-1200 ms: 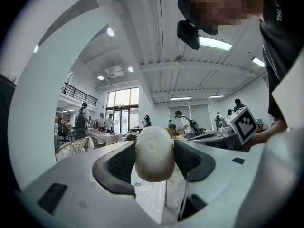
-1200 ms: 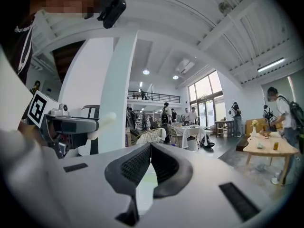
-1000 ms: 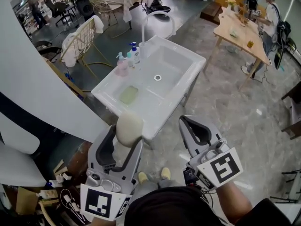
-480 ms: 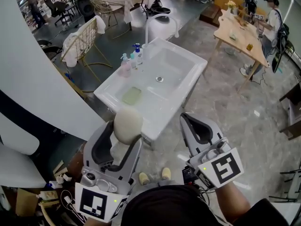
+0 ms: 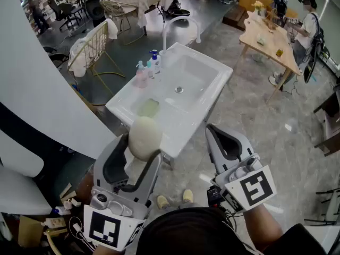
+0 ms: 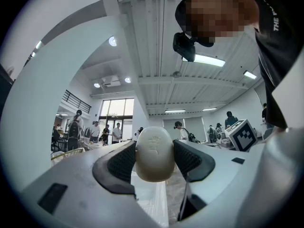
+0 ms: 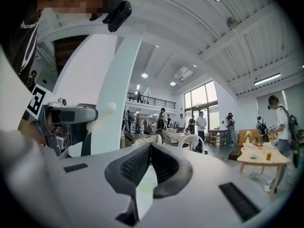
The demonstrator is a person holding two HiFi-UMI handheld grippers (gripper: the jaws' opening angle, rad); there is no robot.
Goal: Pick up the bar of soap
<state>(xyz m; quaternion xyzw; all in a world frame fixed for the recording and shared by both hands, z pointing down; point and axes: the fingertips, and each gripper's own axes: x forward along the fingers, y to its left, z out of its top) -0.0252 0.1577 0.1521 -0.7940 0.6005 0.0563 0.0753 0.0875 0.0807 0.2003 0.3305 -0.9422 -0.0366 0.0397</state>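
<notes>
Pick step looks done: bar of soap (image 5: 145, 135), cream oval, clamped between jaws of left gripper (image 5: 142, 147), held in air over near edge of sink (image 5: 197, 70) in head view. Right gripper (image 7: 149, 151) jaws pressed together, empty, idle alongside. Next call: hold squeeze steady. Soap is smooth and rounded, likely to squirt out if grip shifts.
</notes>
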